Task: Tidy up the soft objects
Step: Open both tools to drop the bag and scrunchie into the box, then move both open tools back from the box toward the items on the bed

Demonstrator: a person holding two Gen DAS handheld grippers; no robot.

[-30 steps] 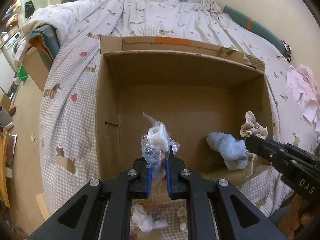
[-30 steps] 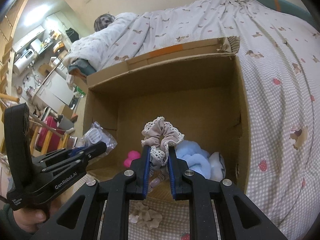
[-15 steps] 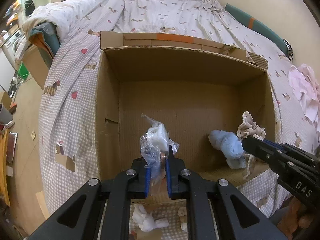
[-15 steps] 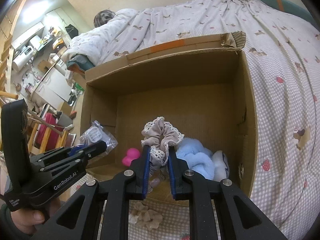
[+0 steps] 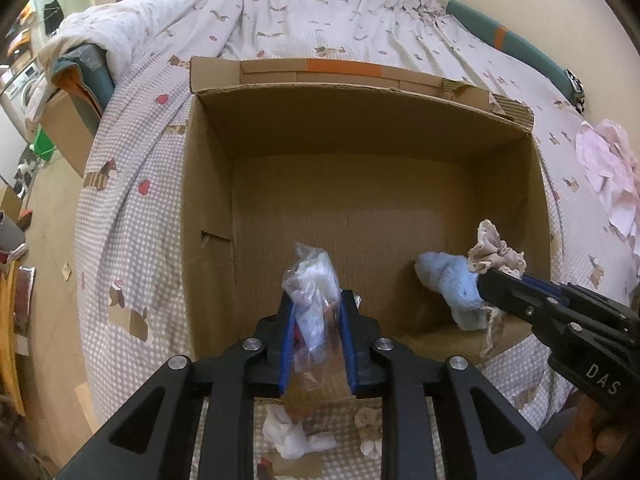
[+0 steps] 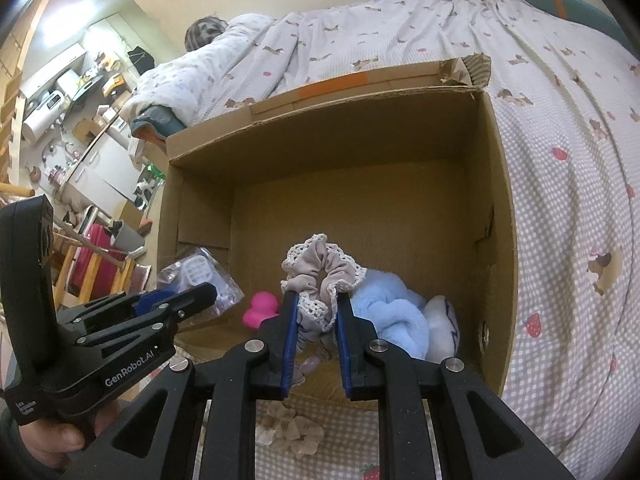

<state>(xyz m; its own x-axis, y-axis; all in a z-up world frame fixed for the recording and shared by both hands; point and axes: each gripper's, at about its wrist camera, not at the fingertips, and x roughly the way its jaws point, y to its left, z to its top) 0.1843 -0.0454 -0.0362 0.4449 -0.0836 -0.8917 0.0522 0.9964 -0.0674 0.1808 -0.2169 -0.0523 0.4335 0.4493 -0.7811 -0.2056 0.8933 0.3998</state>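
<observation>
Nearest to me, on the checked bed cover [image 5: 132, 200] in front of the cardboard box [image 5: 208, 200], lay a small white soft piece [image 5: 288, 436] and a beige one [image 5: 370, 432]. Over the box's near edge, the left gripper [image 5: 317, 300] had just been opening its jaws. They stood narrowly apart with the clear plastic bag [image 5: 310, 280] upright between the pads, and I saw no pad pressing on it. Toward the box's right side, the right gripper [image 6: 316, 300] was clamped on the beige lace-edged scrunchie [image 6: 320, 264], held above the box floor. Inside the box, by its near wall, I noted a pink rounded item [image 6: 260, 312], a light blue plush bundle [image 6: 388, 312] and a white piece with blue marks [image 6: 442, 328] against the right wall. The middle and far part of the box floor showed bare cardboard. Past the box's right side, a pale pink cloth [image 5: 608, 168] lay on the cover.
</observation>
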